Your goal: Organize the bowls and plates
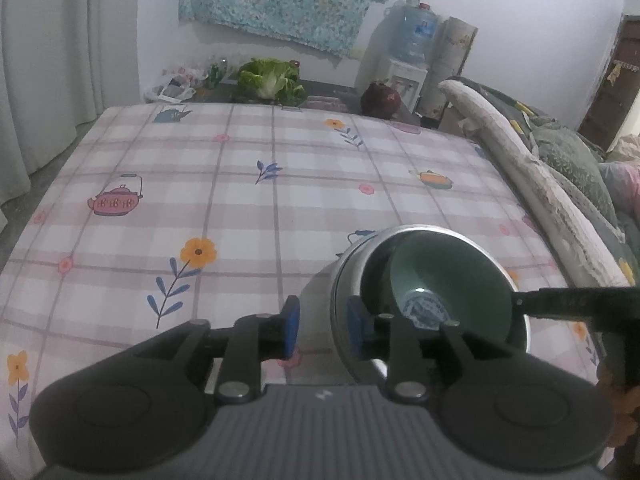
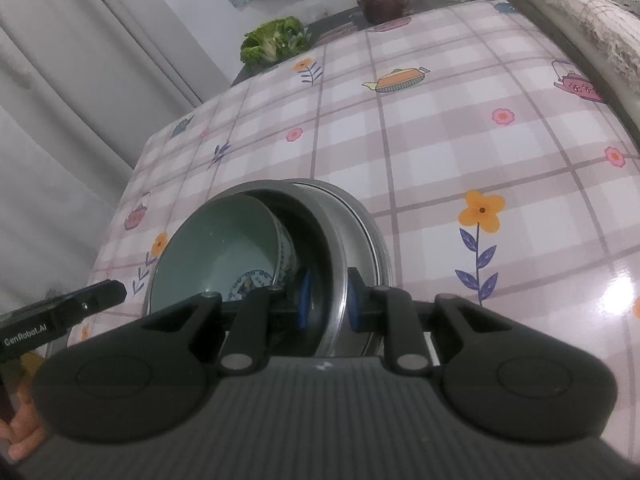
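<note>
Nearest the lens in the right wrist view: right gripper [image 2: 326,304], jaws nearly closed w/ blue pads clamped on the rim of the steel bowl [image 2: 340,240], holding it tilted. Inside it sits the ceramic bowl [image 2: 212,248], pale green w/ blue pattern, leaning on the inner wall. In the left wrist view the left gripper [image 1: 322,328] stands part open, holding nothing; one pad is just inside the steel rim, the other outside, not pressing as far as I can see. Progress, my read: two bowls nested, so stacking is partly done; the pair isn't set flat yet, and no plates are in view, so can't tell what's left. Worktop [image 1: 280,152] has a glossy plaid cloth w/ teapots and flowers, otherwise bare. Upper frame: lettuce [image 1: 270,80], red cabbage [image 1: 380,100], water dispenser [image 1: 408,40], curtain at left, bedding at right.
</note>
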{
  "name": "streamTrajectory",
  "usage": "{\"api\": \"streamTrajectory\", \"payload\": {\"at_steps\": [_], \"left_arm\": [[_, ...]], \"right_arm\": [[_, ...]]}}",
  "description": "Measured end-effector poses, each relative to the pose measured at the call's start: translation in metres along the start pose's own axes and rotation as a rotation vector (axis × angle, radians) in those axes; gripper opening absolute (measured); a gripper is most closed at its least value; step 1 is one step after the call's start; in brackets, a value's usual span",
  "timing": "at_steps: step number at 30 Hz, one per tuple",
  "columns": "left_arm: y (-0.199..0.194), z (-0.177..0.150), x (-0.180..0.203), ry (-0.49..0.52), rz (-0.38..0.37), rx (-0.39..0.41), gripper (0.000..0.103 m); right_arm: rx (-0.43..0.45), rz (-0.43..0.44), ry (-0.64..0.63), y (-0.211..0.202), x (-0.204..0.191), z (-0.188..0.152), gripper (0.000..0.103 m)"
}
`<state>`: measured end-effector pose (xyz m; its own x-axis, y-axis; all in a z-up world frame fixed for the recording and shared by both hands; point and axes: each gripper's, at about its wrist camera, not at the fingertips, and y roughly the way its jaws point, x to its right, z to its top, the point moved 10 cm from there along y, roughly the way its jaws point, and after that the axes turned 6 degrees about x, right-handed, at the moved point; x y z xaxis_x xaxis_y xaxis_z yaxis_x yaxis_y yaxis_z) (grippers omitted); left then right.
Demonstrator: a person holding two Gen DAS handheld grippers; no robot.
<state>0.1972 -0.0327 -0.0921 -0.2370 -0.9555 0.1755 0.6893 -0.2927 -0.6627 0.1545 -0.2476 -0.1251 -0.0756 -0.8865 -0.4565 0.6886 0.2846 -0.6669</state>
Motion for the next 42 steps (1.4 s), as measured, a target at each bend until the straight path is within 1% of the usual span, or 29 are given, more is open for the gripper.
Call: {"api": "streamTrajectory", "payload": {"at_steps": [2, 4, 5, 6, 7, 9, 10, 11, 12, 13, 14, 16, 17, 18, 21, 23, 26, 30, 33, 34, 37, 42], "left_arm": [[-0.001, -0.002, 0.0, 0.001, -0.001, 0.0, 0.037], [-0.002, -0.003, -0.001, 0.001, 0.001, -0.001, 0.04], [-0.003, -0.004, -0.001, 0.0, -0.001, -0.001, 0.042], [-0.004, -0.004, -0.001, 0.001, 0.0, -0.001, 0.043], [-0.004, -0.003, -0.001, 0.003, 0.0, 0.001, 0.046], [-0.008, -0.005, 0.001, 0.016, 0.001, 0.013, 0.055], [-0.011, -0.005, 0.003, 0.028, 0.004, 0.02, 0.063], [-0.014, -0.007, 0.006, 0.047, 0.004, 0.025, 0.074], [-0.017, -0.008, 0.01, 0.065, 0.0, 0.029, 0.081], [-0.02, -0.01, 0.014, 0.085, -0.005, 0.034, 0.092], [-0.023, -0.011, 0.018, 0.101, -0.007, 0.043, 0.097], [-0.031, -0.013, 0.024, 0.126, -0.002, 0.068, 0.101], [-0.033, -0.014, 0.026, 0.135, 0.007, 0.076, 0.102], [-0.035, -0.016, 0.028, 0.145, 0.017, 0.083, 0.103], [-0.039, -0.023, 0.031, 0.165, 0.017, 0.07, 0.103], [-0.038, -0.031, 0.032, 0.155, 0.007, 0.045, 0.103], [-0.04, -0.042, 0.028, 0.133, 0.029, 0.029, 0.103], [-0.046, -0.052, 0.022, 0.116, 0.07, 0.026, 0.103], [-0.049, -0.059, 0.02, 0.149, 0.142, -0.005, 0.103], [-0.049, -0.061, 0.021, 0.162, 0.151, -0.02, 0.103], [-0.052, -0.067, 0.026, 0.167, 0.137, -0.039, 0.103], [-0.054, -0.07, 0.026, 0.126, 0.143, -0.052, 0.103]], "right_arm": [[0.006, 0.003, 0.005, -0.001, 0.0, 0.0, 0.019], [0.026, -0.006, -0.005, -0.007, 0.0, 0.002, 0.02], [0.035, -0.014, -0.012, -0.01, 0.0, 0.003, 0.026], [0.053, -0.02, -0.015, -0.016, 0.0, 0.003, 0.034], [0.068, -0.021, -0.016, -0.022, 0.0, 0.004, 0.038], [0.105, -0.019, -0.034, -0.037, -0.002, 0.005, 0.053], [0.126, -0.023, -0.052, -0.047, -0.004, 0.005, 0.057], [0.143, -0.031, -0.072, -0.055, -0.007, 0.005, 0.063], [0.158, -0.041, -0.098, -0.062, -0.01, 0.004, 0.073], [0.184, -0.059, -0.135, -0.073, -0.014, 0.002, 0.078], [0.205, -0.07, -0.164, -0.081, -0.017, 0.001, 0.085], [0.235, -0.092, -0.221, -0.096, -0.025, -0.005, 0.088], [0.246, -0.108, -0.242, -0.102, -0.028, -0.01, 0.094], [0.255, -0.121, -0.252, -0.106, -0.03, -0.013, 0.102], [0.265, -0.166, -0.28, -0.117, -0.035, -0.027, 0.102], [0.261, -0.193, -0.288, -0.121, -0.036, -0.036, 0.102], [0.242, -0.227, -0.284, -0.123, -0.036, -0.05, 0.102], [0.219, -0.233, -0.264, -0.123, -0.038, -0.063, 0.102], [0.211, -0.237, -0.249, -0.123, -0.039, -0.068, 0.102], [0.206, -0.241, -0.247, -0.123, -0.04, -0.069, 0.102], [0.212, -0.24, -0.239, -0.124, -0.043, -0.071, 0.102], [0.211, -0.256, -0.232, -0.125, -0.046, -0.072, 0.102]]}}
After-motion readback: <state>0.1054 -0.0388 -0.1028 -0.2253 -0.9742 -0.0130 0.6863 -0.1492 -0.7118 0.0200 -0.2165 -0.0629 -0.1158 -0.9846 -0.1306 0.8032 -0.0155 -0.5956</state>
